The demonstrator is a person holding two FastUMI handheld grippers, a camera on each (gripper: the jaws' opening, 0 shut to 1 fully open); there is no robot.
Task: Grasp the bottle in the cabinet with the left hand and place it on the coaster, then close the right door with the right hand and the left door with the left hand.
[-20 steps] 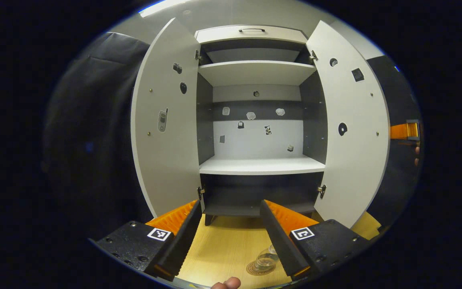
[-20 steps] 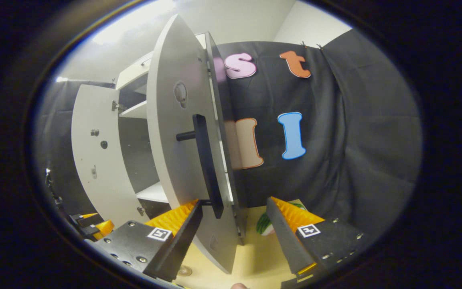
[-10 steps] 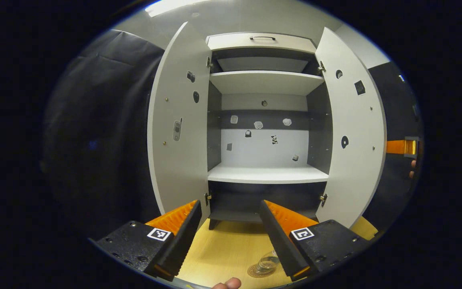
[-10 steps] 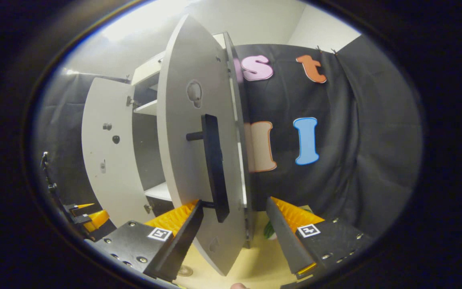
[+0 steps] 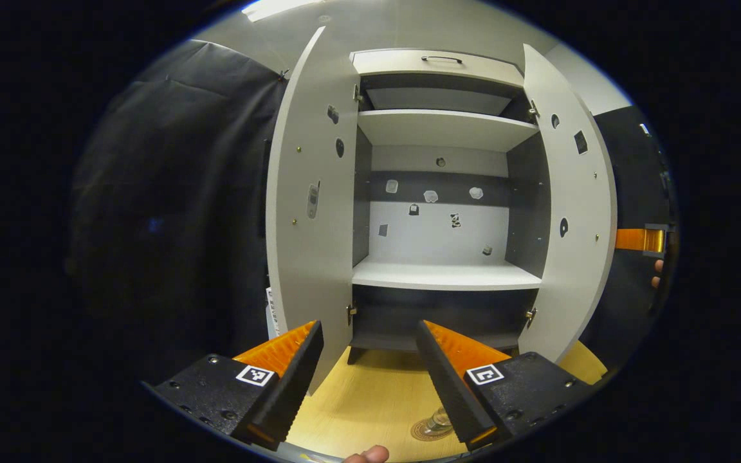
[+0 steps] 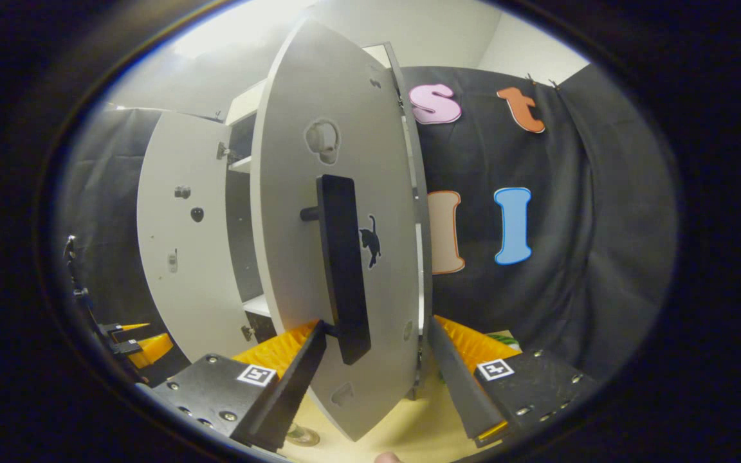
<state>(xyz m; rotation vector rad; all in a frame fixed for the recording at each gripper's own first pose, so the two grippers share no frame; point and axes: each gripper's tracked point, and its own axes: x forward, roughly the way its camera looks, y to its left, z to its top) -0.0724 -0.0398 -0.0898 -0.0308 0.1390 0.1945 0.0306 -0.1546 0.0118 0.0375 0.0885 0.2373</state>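
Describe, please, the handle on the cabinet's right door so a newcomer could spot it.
Start at the tall white cabinet with both doors open. On the outer face of its right door stands a long, black, vertical bar handle, beside a small black cat sticker.

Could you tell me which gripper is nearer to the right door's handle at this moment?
Right. The right gripper is up against the right door, its fingers open either side of the door's lower edge, just below the handle. The left gripper hangs back, facing the open cabinet.
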